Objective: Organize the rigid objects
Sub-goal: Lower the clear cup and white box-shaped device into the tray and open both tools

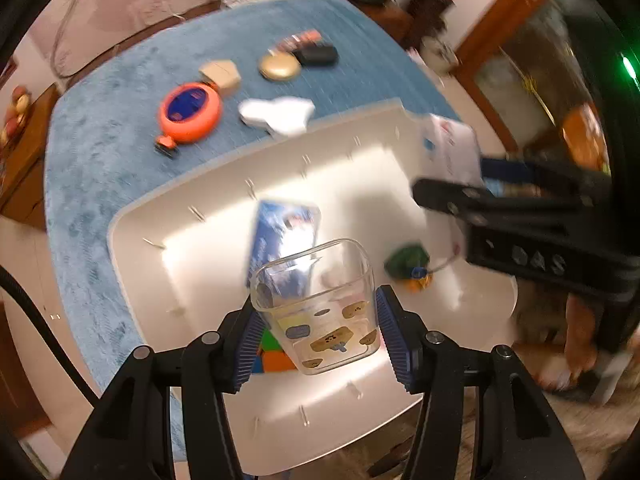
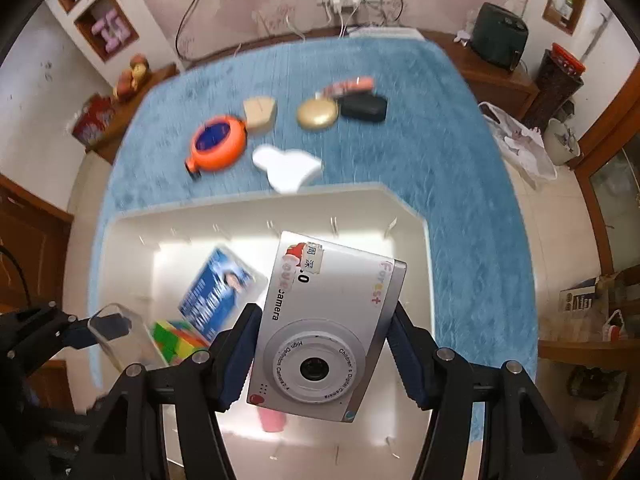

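Observation:
My left gripper (image 1: 318, 332) is shut on a clear plastic box (image 1: 320, 304) with cartoon stickers, held above the white bin (image 1: 140, 264). My right gripper (image 2: 320, 344) is shut on a silver children's camera (image 2: 324, 320), also over the white bin (image 2: 412, 216). In the bin lie a blue booklet (image 1: 284, 236), a colourful cube (image 2: 176, 336), a green and orange toy (image 1: 408, 266) and a pink item (image 2: 272, 420). In the left wrist view the right gripper (image 1: 440, 196) shows at the right with the camera (image 1: 452, 152). The left gripper's fingers (image 2: 108, 328) and clear box (image 2: 120, 340) show at the right wrist view's lower left.
On the blue rug (image 2: 460, 200) beyond the bin lie an orange round toy (image 2: 218, 144), a white flat piece (image 2: 286, 168), a beige block (image 2: 260, 114), a gold disc (image 2: 318, 114), a black case (image 2: 364, 106) and a red-striped item (image 2: 348, 86). Wooden furniture (image 2: 500, 76) lines the walls.

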`<state>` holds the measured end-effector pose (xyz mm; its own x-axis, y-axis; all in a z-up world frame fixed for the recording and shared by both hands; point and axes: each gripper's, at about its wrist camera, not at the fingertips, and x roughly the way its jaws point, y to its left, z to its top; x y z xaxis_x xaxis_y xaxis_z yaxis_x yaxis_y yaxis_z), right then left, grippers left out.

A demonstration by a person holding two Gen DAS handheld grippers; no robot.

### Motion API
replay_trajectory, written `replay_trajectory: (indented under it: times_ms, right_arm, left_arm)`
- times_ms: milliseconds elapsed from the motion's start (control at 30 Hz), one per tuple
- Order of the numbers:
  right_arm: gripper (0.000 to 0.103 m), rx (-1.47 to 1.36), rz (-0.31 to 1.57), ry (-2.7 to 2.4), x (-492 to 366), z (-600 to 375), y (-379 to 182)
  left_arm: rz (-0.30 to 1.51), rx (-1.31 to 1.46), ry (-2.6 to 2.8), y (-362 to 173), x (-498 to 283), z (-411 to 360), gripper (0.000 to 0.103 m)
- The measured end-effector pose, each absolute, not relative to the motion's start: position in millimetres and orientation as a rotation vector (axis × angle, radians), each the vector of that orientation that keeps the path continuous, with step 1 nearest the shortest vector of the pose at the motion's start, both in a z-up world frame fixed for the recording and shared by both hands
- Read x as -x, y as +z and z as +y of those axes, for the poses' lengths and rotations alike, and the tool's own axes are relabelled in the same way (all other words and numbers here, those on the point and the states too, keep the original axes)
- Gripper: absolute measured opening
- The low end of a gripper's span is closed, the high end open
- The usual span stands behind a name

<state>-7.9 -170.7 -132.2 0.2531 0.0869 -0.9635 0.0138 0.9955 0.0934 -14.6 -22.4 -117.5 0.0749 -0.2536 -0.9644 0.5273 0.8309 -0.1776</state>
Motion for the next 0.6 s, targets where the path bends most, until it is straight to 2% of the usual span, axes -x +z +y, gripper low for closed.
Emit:
replay_trajectory:
  times_ms: [200,467,600]
  right_arm:
    - [0.063,-0.032,1.362,0.060,8,-164,-161]
    - [0.063,0.019,1.414,0.062,0,-160,-191]
    - [0.059,0.047,1.408,0.069,-3,-159,-194]
  left_arm:
    - [1.386,-0.362,-0.651,-144,35,-30,0.058]
    - [1.385,-0.386,-0.657,-168,48,-35,0.058]
    - [1.341,-0.399,-0.647,-169,48,-39,0.058]
